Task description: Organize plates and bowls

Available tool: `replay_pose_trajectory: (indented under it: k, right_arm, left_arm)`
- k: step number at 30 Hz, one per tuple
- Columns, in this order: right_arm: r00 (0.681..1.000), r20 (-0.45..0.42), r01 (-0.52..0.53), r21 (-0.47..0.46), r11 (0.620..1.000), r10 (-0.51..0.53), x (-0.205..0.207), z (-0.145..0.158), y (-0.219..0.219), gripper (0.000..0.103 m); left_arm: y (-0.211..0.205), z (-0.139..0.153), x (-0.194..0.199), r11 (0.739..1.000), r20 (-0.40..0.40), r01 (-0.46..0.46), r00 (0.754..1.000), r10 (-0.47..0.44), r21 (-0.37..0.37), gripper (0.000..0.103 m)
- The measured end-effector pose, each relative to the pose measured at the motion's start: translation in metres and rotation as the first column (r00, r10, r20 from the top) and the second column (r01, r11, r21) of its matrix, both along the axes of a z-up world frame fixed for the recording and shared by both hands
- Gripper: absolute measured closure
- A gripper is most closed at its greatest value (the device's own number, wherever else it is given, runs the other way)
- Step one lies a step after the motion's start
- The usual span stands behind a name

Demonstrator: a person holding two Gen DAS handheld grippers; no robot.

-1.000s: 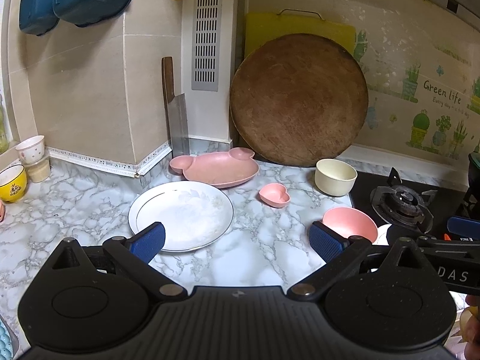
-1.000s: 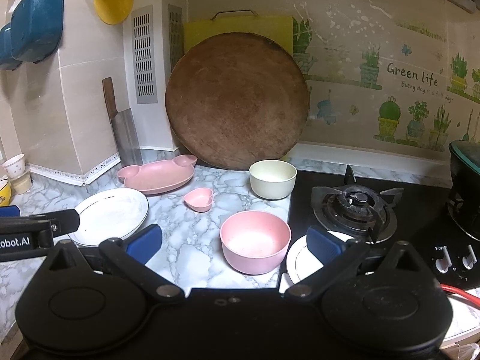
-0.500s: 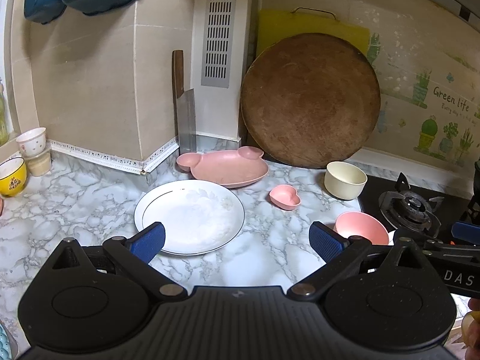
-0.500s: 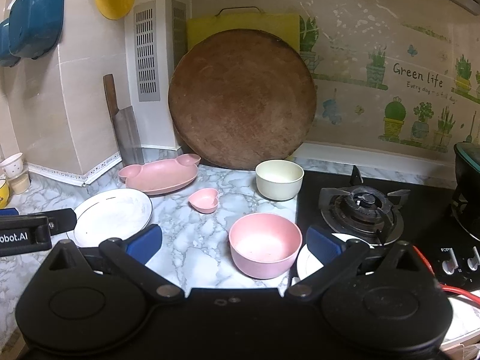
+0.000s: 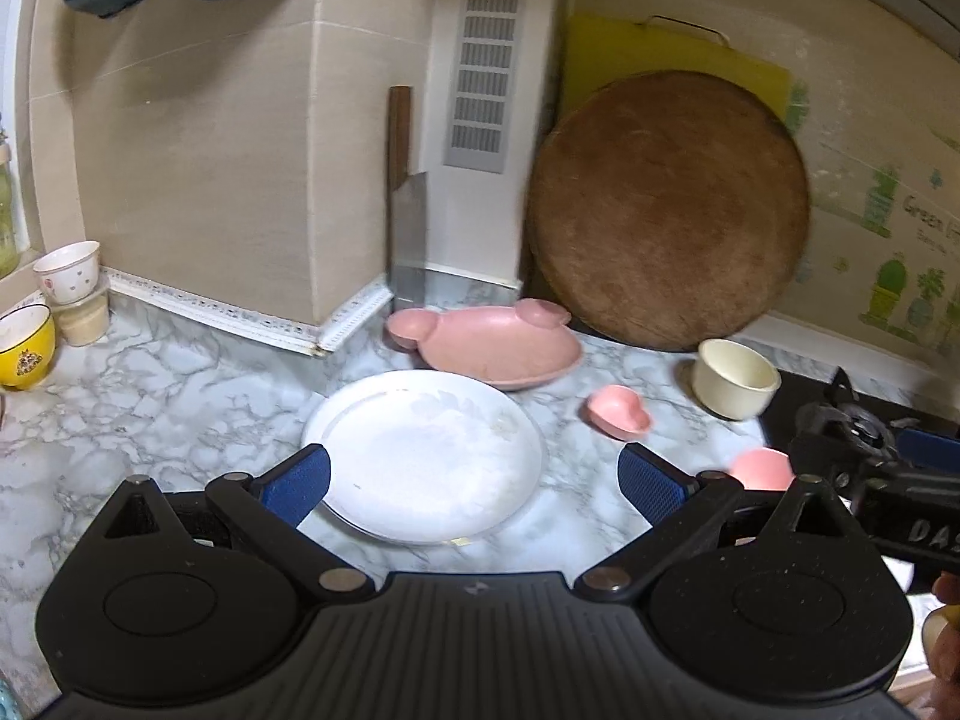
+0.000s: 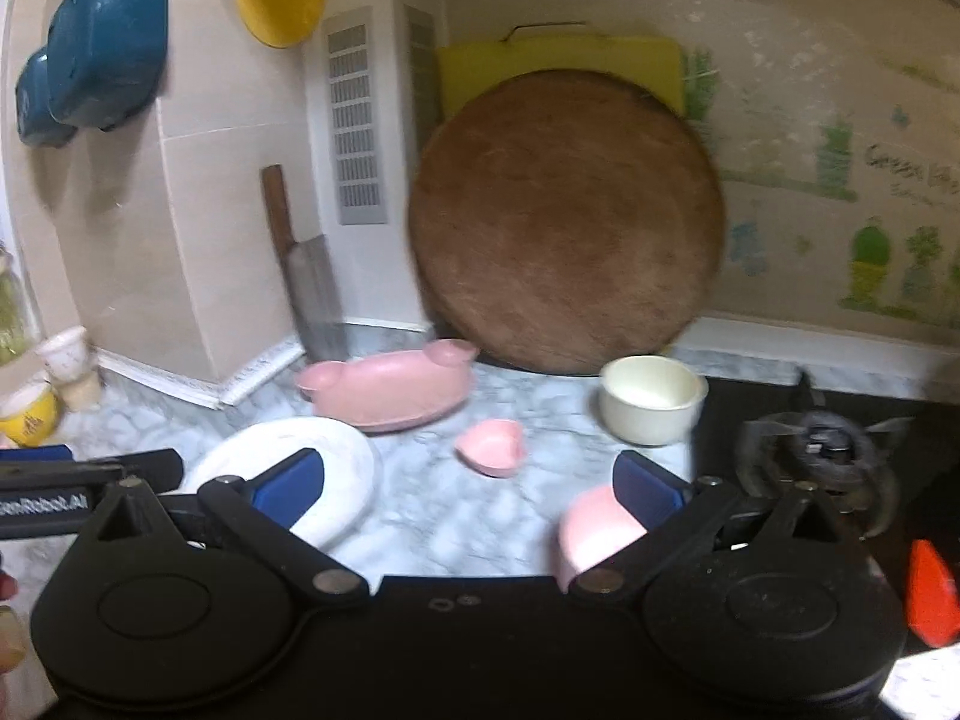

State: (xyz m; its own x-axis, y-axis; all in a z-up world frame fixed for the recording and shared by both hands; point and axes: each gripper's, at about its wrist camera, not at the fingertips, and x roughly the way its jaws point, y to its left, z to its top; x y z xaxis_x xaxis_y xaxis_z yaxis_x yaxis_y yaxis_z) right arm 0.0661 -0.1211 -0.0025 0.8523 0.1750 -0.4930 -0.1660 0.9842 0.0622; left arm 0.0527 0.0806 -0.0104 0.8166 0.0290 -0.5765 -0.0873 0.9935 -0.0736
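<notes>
On the marble counter lie a white plate (image 5: 429, 453), a pink pig-shaped dish (image 5: 492, 345) behind it, a small pink heart dish (image 5: 618, 411), a cream bowl (image 5: 735, 378) and a pink bowl (image 5: 759, 468). My left gripper (image 5: 474, 480) hangs open just over the white plate's near edge, nothing between its fingers. In the right wrist view my right gripper (image 6: 468, 483) is open too, with the pink bowl (image 6: 594, 534) at its right finger, the white plate (image 6: 306, 468) at its left finger and the heart dish (image 6: 492, 447) ahead. The cream bowl (image 6: 651, 399) stands further back.
A round wooden board (image 5: 666, 210) and a yellow board lean on the back wall, a cleaver (image 5: 408, 234) beside them. The gas hob (image 6: 822, 444) is at the right. Cups (image 5: 66, 276) and a yellow bowl (image 5: 24, 345) stand at the far left. Blue pots hang overhead.
Both grippers have moved forward and left towards the dishes. The white plate now lies between the left fingers. The pink bowl has slid from mid-frame to the right gripper's right finger.
</notes>
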Motion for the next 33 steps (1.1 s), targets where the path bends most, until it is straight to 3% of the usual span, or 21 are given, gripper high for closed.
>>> replay_pose_trajectory:
  k: [11,19,24,33]
  right_arm:
    - [0.996,-0.082,-0.048,-0.038,0.998,0.044,0.065,-0.035,0.037,0.000]
    - [0.990,-0.124,-0.074,-0.095,0.993,0.062,0.104,-0.055,0.061,0.001]
    - [0.975,-0.213,-0.090,-0.108,0.990,0.065,0.132,-0.072,0.074,0.006]
    - [0.927,-0.373,-0.061,-0.047,0.997,0.039,0.174,-0.104,0.081,0.028]
  left_arm:
    - [0.049,-0.028,0.056,0.997,-0.059,-0.041,0.997,0.045,0.065,0.000]
    - [0.082,-0.059,0.095,0.999,-0.106,-0.040,0.993,0.042,0.013,0.000]
    - [0.108,-0.079,0.120,0.997,-0.155,-0.061,0.986,0.054,-0.037,0.001]
    - [0.139,-0.102,0.155,0.993,-0.218,-0.073,0.975,0.050,-0.097,0.001]
